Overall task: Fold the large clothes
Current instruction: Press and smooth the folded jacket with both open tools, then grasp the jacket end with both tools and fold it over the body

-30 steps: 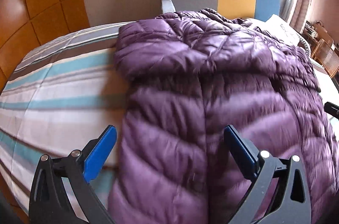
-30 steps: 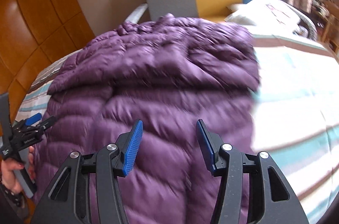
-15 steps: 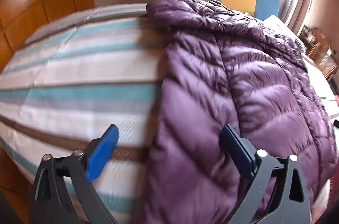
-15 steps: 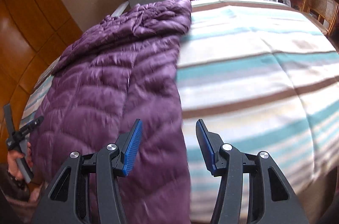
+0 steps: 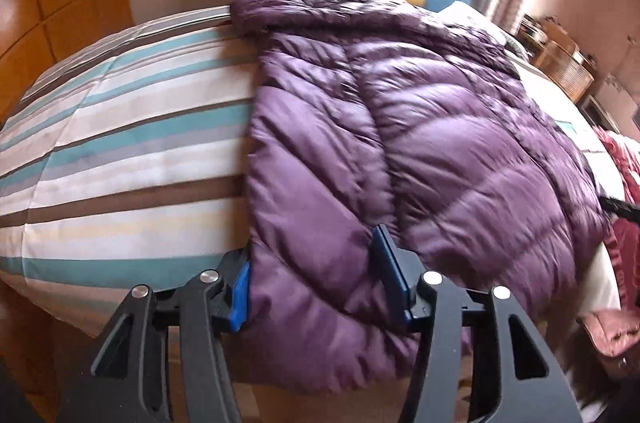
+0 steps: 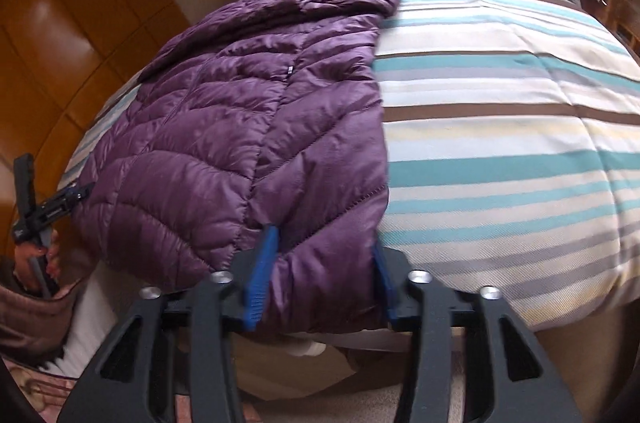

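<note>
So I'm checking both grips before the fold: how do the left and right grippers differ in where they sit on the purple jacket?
The left gripper straddles the purple jacket at its left hem corner; the right gripper straddles the opposite corner. In the left's view the striped bedspread lies left of the jacket; in the right's, right. Both have hem fabric between their blue pads; whether they are clamped is unclear.

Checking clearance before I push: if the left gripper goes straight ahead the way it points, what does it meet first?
The purple down jacket: its hem corner already sits between the left gripper jaws. Whether they have closed on it is unclear.
</note>
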The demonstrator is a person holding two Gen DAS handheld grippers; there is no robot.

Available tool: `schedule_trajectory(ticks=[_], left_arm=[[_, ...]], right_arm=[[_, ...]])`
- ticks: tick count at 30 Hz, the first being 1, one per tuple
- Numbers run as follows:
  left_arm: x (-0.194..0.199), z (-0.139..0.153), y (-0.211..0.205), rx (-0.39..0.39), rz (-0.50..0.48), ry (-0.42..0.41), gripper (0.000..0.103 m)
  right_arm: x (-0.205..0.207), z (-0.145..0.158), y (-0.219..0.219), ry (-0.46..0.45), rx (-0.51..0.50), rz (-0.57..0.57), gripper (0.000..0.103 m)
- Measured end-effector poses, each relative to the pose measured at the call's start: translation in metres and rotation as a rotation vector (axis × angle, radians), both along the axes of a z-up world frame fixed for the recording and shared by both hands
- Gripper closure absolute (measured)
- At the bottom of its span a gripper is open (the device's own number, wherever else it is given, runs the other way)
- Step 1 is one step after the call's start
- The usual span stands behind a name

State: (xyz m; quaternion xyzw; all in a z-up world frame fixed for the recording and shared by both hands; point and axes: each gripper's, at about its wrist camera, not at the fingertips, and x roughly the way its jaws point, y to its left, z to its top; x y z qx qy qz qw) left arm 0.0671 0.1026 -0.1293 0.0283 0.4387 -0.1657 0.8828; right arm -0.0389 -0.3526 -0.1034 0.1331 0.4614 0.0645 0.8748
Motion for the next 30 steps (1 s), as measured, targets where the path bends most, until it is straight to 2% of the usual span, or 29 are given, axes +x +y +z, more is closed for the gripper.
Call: schedule_trajectory(ticks=[1,2,3,4,5,9,11,13,16,20,23,28,30], left_arm=[[-0.002,0.0,-0.003,0.011,-0.011,-0.009,0.058],[-0.003,0.0,-0.004,0.015,-0.015,-0.01,0.069],[-0.003,0.001,-0.006,0.011,-0.024,-0.008,0.075],[-0.003,0.001,-0.007,-0.003,-0.036,-0.001,0.088],[-0.003,0.002,-0.008,-0.017,-0.043,0.003,0.093],[-0.01,0.012,-0.014,-0.037,-0.07,-0.054,0.096],[-0.012,0.019,-0.009,-0.083,-0.064,-0.075,0.097],[-0.014,0.03,-0.003,-0.145,-0.046,-0.105,0.097],[-0.02,0.047,-0.003,-0.158,-0.047,-0.179,0.098],[-0.031,0.071,-0.003,-0.238,-0.081,-0.259,0.098],[-0.035,0.089,0.002,-0.295,-0.089,-0.315,0.098],[-0.045,0.124,0.022,-0.417,-0.067,-0.413,0.098],[-0.047,0.136,0.03,-0.439,-0.049,-0.461,0.098]], right_arm=[[0.002,0.0,0.001,-0.003,0.0,0.005,0.074],[0.004,0.0,0.001,-0.004,0.003,0.011,0.082],[0.006,0.0,0.001,-0.008,0.012,0.015,0.085],[0.008,0.0,0.001,-0.017,0.028,0.022,0.09],[0.01,0.0,0.001,-0.026,0.038,0.027,0.091],[0.01,0.002,0.001,-0.085,0.109,0.043,0.093],[0.01,0.005,-0.001,-0.109,0.157,0.036,0.095],[0.007,0.014,-0.003,-0.16,0.209,0.049,0.096],[0.002,0.034,0.002,-0.264,0.254,0.11,0.096],[-0.002,0.059,0.016,-0.359,0.24,0.178,0.097],[-0.006,0.072,0.015,-0.424,0.315,0.194,0.097],[-0.02,0.101,0.015,-0.546,0.357,0.259,0.097],[-0.024,0.113,0.014,-0.593,0.357,0.265,0.097]])
